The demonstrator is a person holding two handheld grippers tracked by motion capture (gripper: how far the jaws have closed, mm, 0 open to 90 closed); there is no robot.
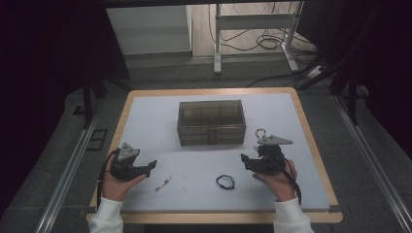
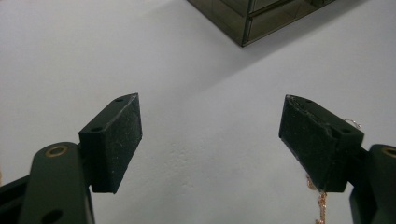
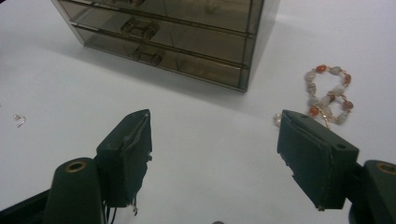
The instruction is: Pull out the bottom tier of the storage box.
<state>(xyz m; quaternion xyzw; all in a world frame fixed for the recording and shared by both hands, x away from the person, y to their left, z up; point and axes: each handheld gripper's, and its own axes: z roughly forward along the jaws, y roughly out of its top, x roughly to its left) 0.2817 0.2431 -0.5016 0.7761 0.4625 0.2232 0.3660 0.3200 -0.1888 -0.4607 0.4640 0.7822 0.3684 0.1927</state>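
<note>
A smoky translucent drawer box (image 1: pixel 211 122) stands mid-table; its corner (image 2: pixel 261 18) shows in the left gripper view and its drawer fronts with handles (image 3: pixel 163 37) in the right gripper view. My left gripper (image 1: pixel 151 165) is held open at the front left, nothing between its jaws (image 2: pixel 210 135). A thin copper-coloured chain (image 1: pixel 164 183) lies just right of it (image 2: pixel 320 200). My right gripper (image 1: pixel 244 158) is open at the front right, empty (image 3: pixel 212 140). A beaded bracelet (image 3: pixel 329 95) lies beyond its right jaw (image 1: pixel 260 132). A black loop (image 1: pixel 225 181) lies between the hands.
A small metal hook or earring (image 3: pixel 18 120) lies on the white mat (image 1: pixel 194 160) to the left in the right gripper view. The mat covers a wood-edged table (image 1: pixel 311 141). Beyond it are a table frame and cables on the floor (image 1: pixel 262 41).
</note>
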